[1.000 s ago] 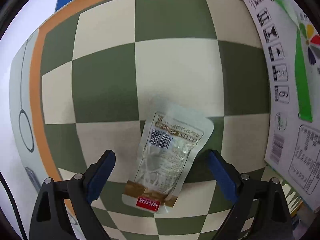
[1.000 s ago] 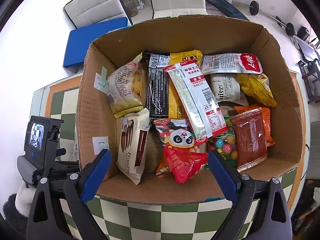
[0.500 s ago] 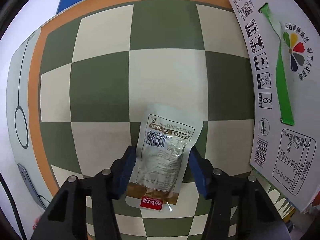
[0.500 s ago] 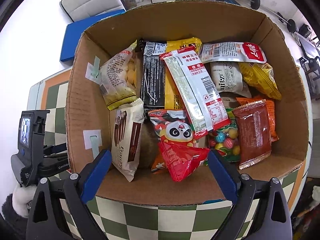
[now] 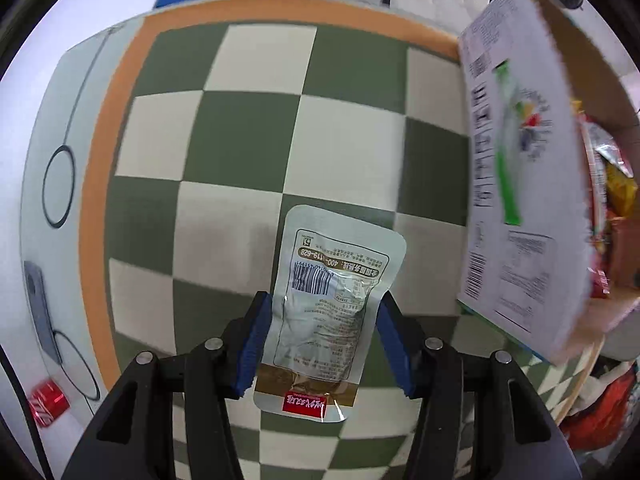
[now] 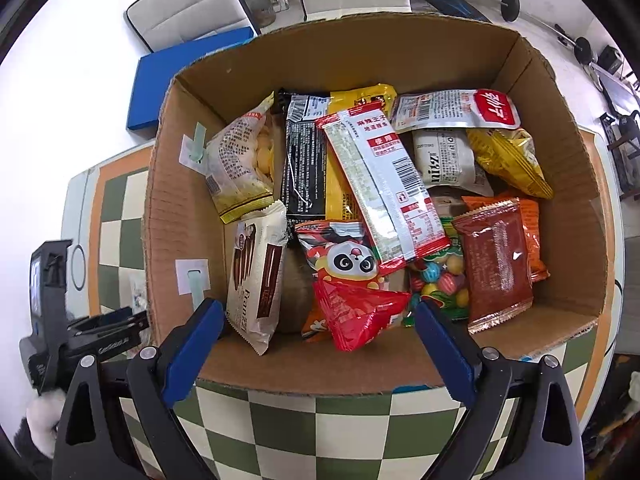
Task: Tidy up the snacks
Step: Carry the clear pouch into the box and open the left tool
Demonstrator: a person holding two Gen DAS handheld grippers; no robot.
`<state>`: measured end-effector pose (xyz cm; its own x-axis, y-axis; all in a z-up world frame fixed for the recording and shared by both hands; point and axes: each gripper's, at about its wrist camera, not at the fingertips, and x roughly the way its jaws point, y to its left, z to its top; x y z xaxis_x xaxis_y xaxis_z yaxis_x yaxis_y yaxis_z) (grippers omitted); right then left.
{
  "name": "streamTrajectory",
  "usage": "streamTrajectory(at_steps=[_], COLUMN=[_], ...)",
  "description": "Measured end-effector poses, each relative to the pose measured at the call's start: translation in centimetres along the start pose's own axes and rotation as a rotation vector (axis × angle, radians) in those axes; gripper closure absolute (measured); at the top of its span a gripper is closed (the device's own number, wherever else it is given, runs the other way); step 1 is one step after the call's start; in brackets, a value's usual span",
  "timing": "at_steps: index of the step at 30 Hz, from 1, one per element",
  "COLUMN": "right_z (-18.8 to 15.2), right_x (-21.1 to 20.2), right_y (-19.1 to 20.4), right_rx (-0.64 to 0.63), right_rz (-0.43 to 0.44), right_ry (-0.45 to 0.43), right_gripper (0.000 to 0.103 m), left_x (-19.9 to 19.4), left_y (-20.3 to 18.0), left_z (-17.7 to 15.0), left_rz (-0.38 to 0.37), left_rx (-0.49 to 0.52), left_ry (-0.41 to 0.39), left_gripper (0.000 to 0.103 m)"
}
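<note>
Where the work takes place, a green-and-cream checkered tablecloth (image 5: 248, 128) with an orange border covers the table, and a white floor, a blue mat (image 6: 180, 76) and two pale chair seats lie beyond it in the right wrist view. One open cardboard box (image 6: 180, 216) stands on the cloth, filled with snack packets; at least a dozen show, though those underneath cannot be counted with confidence.

Against the frame a second ago, the left gripper (image 5: 320, 332) has closed from wide open onto the one clear snack pouch (image 5: 332, 304); its blue pads now press both side edges. The pouch, then flat on the cloth, now appears held clear of it, and more of the table's border and the box's printed outer wall (image 5: 516, 208) has come into view. The right view is almost unchanged.

One right gripper (image 6: 316, 344) hangs over the box's near wall with jaws wide apart and nothing between them. One red item (image 5: 48, 402) lies at the table's edge.
</note>
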<state>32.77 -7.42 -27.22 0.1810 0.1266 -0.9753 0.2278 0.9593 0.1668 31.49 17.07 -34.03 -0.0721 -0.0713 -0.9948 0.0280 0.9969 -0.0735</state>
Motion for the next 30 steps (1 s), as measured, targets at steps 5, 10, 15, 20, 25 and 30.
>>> streamTrajectory(at_steps=[5, 10, 15, 20, 25, 30], right_z=[-0.1, -0.2, -0.1, 0.4, 0.7, 0.9], right_x=[-1.8, -3.9, -5.9, -7.0, -7.1, -6.3], right_y=[-1.1, -2.9, -5.3, -7.5, -9.2, -10.8], right_rx=[0.002, 0.009, 0.034, 0.063, 0.086, 0.109], right_rz=[0.012, 0.02, 0.011, -0.007, -0.017, -0.036], right_ry=[-0.021, -0.043, -0.071, -0.086, -0.08, -0.065], right_gripper=[0.004, 0.004, 0.004, 0.004, 0.004, 0.004], left_x=[-5.4, -11.8, -13.3, -11.4, -7.9, -5.3], left_y=[-1.7, -4.5, -9.5, -13.9, -16.2, -16.8], left_z=[-2.2, 0.1, 5.1, 7.6, 8.9, 9.6], left_rz=[-0.048, -0.145, -0.185, -0.22, -0.212, -0.222], left_rx=[0.004, 0.033, 0.086, 0.114, 0.107, 0.093], left_ry=[-0.069, -0.124, -0.139, -0.087, -0.003, 0.057], left_gripper=[0.052, 0.052, 0.052, 0.052, 0.052, 0.052])
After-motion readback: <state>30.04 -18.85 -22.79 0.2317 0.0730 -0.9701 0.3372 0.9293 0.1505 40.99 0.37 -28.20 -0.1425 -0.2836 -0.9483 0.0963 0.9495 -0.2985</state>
